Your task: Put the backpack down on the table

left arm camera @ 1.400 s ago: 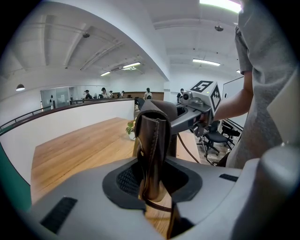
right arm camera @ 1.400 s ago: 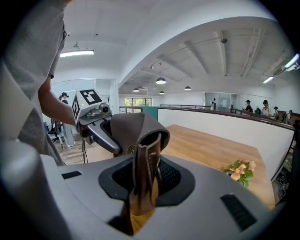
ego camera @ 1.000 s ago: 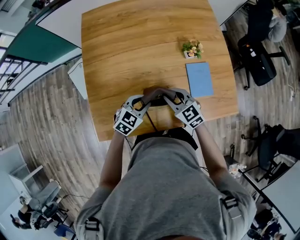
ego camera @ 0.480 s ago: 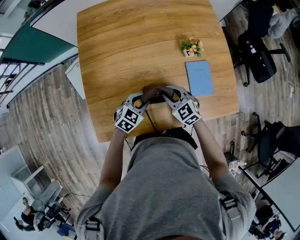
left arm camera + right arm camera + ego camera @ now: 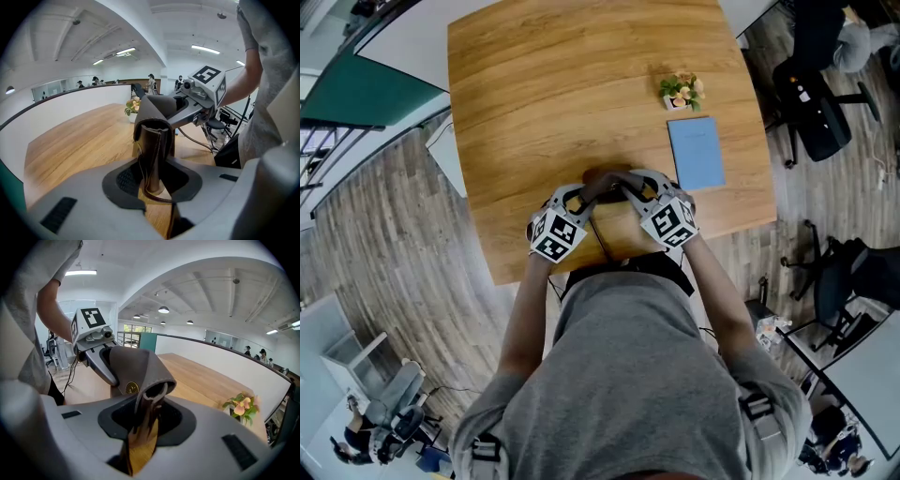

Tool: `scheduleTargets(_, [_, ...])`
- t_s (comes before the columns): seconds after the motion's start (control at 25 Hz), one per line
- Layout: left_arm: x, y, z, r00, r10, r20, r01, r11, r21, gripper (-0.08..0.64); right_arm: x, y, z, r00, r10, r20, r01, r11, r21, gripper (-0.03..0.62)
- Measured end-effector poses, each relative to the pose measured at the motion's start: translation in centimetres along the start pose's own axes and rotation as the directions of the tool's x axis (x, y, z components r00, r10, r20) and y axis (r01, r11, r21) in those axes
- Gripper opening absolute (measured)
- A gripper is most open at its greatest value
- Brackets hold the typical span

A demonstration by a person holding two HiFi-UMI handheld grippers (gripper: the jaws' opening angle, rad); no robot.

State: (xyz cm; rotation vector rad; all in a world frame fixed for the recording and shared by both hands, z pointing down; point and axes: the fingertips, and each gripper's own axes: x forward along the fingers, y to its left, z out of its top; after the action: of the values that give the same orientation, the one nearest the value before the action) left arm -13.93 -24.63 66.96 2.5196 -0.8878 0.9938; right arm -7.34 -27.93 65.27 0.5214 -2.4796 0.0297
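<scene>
A wooden table fills the upper part of the head view, with wood-plank floor around it and dark office chairs off to its right. Below it the person's grey shirt takes up the lower middle, both forearms reaching forward to the table's near edge. The backpack, brown leather, is over that near edge, between the two grippers and just in front of the person's chest. Only a small dark part of it shows from above, so whether its base rests on the wood is hard to say. A blue book lies flat on the table to the right of the grippers, apart from them. The left gripper has its jaws narrowed onto an upright fold of the backpack's leather, which stands pinched between the pads. The right gripper is clamped the same way on a folded grey-brown flap of the bag, and each gripper's marker cube shows in the other's view. Beyond the book stands a small potted flower. A round brass stud sits on the flap just above the right gripper's jaws.
</scene>
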Motion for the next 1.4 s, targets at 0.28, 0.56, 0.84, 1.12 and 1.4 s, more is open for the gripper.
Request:
scheduleTargets(0.28, [0.1, 0.0, 0.0, 1.000, 0.019, 0.005, -0.020, 1.000, 0.008, 0.117, -0.1, -0.2, -0.1, 1.000, 0.004, 0.008, -0.004, 1.000, 0.020, 0.114])
scheduleTargets(0.56, [0.0, 0.2, 0.2, 0.999, 0.047, 0.016, -0.047, 0.999, 0.013, 0.128, -0.2, -0.6, -0.1, 1.000, -0.002, 0.018, 0.000, 0.998, 0.068, 0.138])
scheduleTargets(0.84, [0.4, 0.4, 0.3, 0.999, 0.052, 0.017, -0.052, 0.999, 0.015, 0.197, -0.4, -0.8, -0.3, 1.000, 0.001, 0.028, -0.004, 0.994, 0.113, 0.209])
scheduleTargets(1.12, [1.1, 0.2, 0.3, 0.999, 0.047, 0.018, -0.047, 0.999, 0.013, 0.272, -0.7, -1.1, -0.5, 0.999, -0.006, 0.044, 0.000, 0.991, 0.133, 0.250])
scheduleTargets(1.4, [0.5, 0.8, 0.1, 0.997, 0.065, 0.046, -0.064, 0.998, -0.028, 0.304, -1.2, -1.5, -0.8, 0.998, -0.031, 0.050, 0.022, 0.983, 0.184, 0.270])
